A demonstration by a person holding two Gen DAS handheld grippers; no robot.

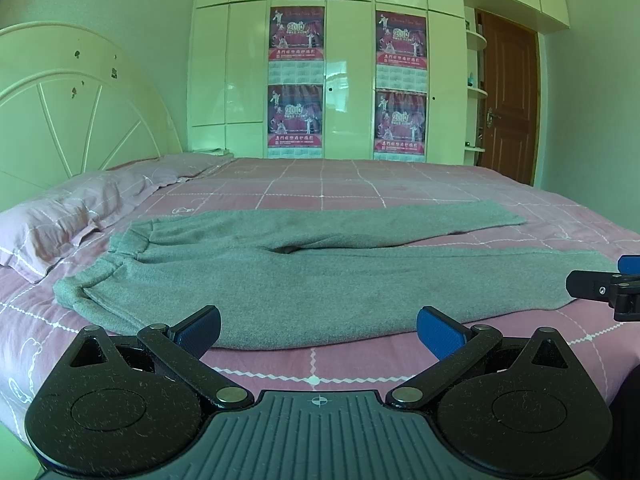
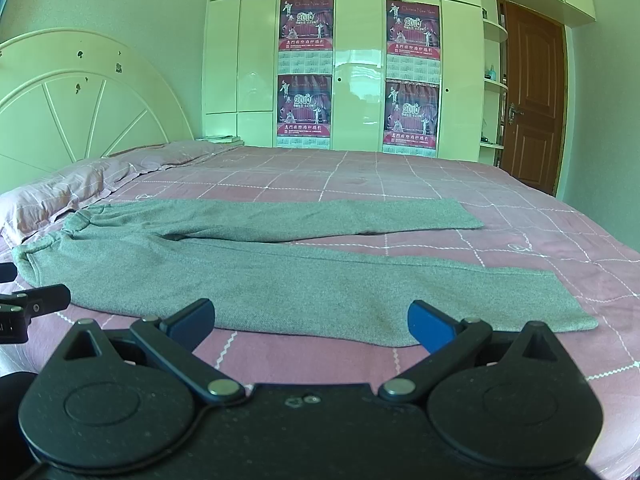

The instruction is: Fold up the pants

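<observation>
A bedroom with pale walls holds a bed (image 1: 360, 184) under a pink checked sheet, and everything here sits in relation to that bed. At its head stands a cream headboard (image 1: 68, 108) with a fan pattern, and a pink pillow (image 1: 60, 220) lies against it. Beyond the far side of the bed rises a white wardrobe (image 1: 352, 60) carrying four red posters (image 1: 296, 28), with a brown door (image 1: 510, 96) to the wardrobe's right, off the foot end of the bed.

The grey pants (image 1: 280, 272) lie flat on the bed, close to its near edge. The waistband points toward the pillow and the two legs run toward the foot end, spreading slightly apart; the far leg lies straight and the near leg (image 2: 400, 292) ends close to the bed's near edge.

The left tongs (image 1: 318, 330) hang just above the sheet at the near edge of the bed, spread wide, their blue pads on either side of the pants' near hem, gripping nothing. The right tongs (image 2: 310, 324) hang likewise at the near edge, farther toward the foot end, spread wide and holding nothing, with the near leg's hem between their pads. Each tool's tip shows at the border of the other's view.
</observation>
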